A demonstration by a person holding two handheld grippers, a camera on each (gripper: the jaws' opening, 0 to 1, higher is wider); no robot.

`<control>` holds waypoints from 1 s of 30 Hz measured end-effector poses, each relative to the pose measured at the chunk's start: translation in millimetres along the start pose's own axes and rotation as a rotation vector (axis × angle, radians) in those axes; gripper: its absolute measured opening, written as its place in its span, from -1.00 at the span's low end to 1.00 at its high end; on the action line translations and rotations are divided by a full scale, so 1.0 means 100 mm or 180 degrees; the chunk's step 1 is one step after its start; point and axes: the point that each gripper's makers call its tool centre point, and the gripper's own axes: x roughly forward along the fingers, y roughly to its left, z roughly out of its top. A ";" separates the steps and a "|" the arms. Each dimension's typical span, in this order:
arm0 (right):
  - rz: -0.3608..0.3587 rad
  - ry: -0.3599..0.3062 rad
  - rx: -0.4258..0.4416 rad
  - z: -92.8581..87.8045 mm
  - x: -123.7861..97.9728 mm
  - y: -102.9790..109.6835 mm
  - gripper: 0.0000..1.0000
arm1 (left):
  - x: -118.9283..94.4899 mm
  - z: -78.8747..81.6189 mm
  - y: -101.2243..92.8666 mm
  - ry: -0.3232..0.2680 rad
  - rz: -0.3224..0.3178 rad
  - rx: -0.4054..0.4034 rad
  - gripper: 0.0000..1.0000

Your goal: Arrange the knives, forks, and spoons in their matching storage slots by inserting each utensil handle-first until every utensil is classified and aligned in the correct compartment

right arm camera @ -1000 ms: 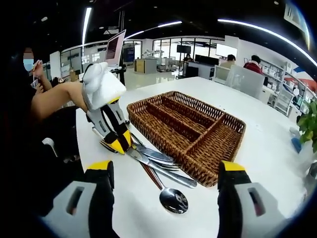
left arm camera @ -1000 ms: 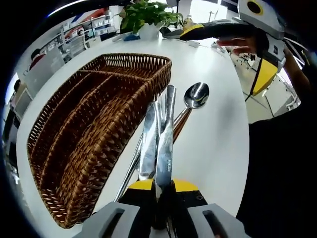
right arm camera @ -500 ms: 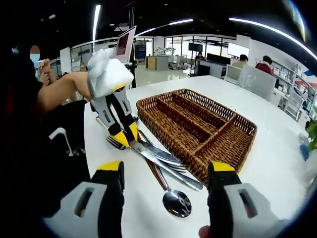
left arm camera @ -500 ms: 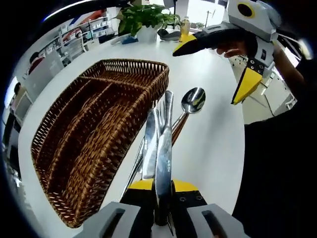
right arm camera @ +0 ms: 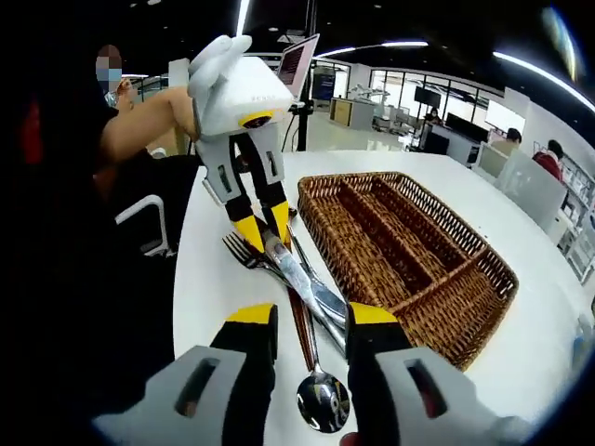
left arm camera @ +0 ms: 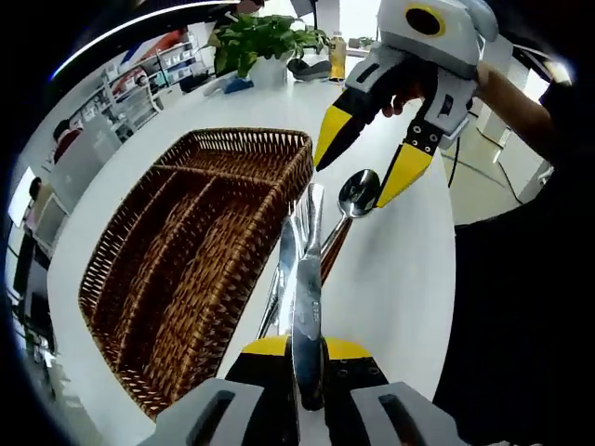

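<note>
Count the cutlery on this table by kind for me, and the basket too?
Knives: 2
Forks: 2
Spoons: 1
Wicker basket: 1
Total: 6

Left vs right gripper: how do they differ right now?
The left gripper is shut on a knife; the right gripper is open and holds nothing. The left sits at the utensils' handle end, the right hovers over the spoon bowl. Both have yellow-tipped fingers.
</note>
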 end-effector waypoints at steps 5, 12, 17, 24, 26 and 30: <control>0.0229 0.0062 -0.0208 -0.02 0.09 0.03 -0.63 | -0.03 0.01 0.00 0.0034 0.0017 0.0032 -0.79; 0.0514 0.0233 -0.0520 -0.11 0.26 0.06 -0.74 | -0.04 0.03 0.00 0.0068 0.0039 0.0096 -0.79; 0.0554 0.0310 -0.0583 -0.19 0.31 0.01 -0.77 | -0.07 0.05 0.00 0.0078 0.0062 0.0159 -0.79; 0.0742 0.0345 -0.0712 -0.24 0.38 0.00 -0.83 | -0.11 0.09 0.01 0.0113 0.0108 0.0269 -0.79; 0.0818 0.0292 -0.0775 -0.22 0.39 0.01 -0.88 | -0.11 0.07 0.00 0.0163 0.0114 0.0281 -0.79; 0.0878 0.0348 -0.0824 -0.21 0.39 -0.01 -0.89 | -0.12 0.08 0.01 0.0146 0.0129 0.0305 -0.79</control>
